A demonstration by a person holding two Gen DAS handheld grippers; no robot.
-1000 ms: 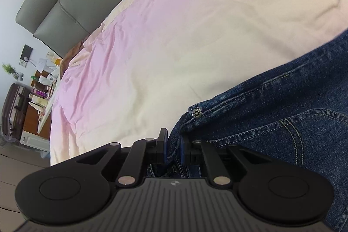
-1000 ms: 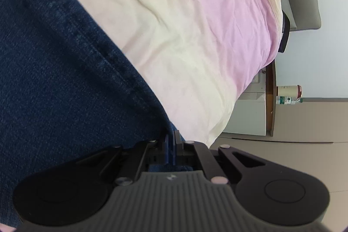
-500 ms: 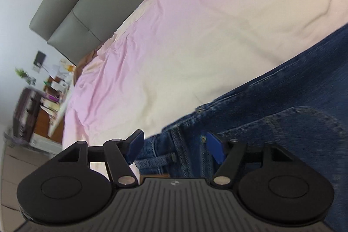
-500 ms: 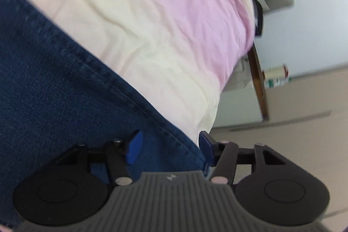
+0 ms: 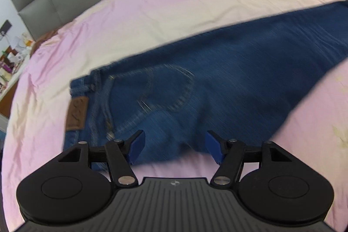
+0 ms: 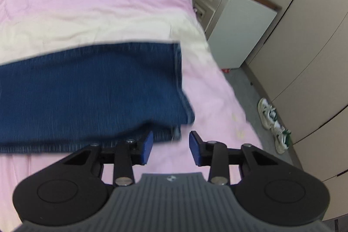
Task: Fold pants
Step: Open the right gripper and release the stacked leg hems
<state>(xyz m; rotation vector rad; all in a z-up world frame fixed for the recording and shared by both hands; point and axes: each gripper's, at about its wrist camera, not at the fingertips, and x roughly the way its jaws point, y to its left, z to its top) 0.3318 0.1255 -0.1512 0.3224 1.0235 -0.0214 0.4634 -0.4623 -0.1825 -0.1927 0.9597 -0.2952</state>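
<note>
The bed (image 5: 152, 3), under its pink sheet, is carrying the pants (image 5: 217, 79), which are lying folded lengthwise across it near the foot edge. Their long axis is running side to side, waistband toward the bed's left edge, hems toward the right. The left tool (image 5: 174, 148) is hovering just short of the seat, its jaws closing slightly yet wide apart and empty. The right tool (image 6: 170, 147) is hanging off the hem corner, jaws closing on nothing; blur is probably hiding finer creases.
</note>
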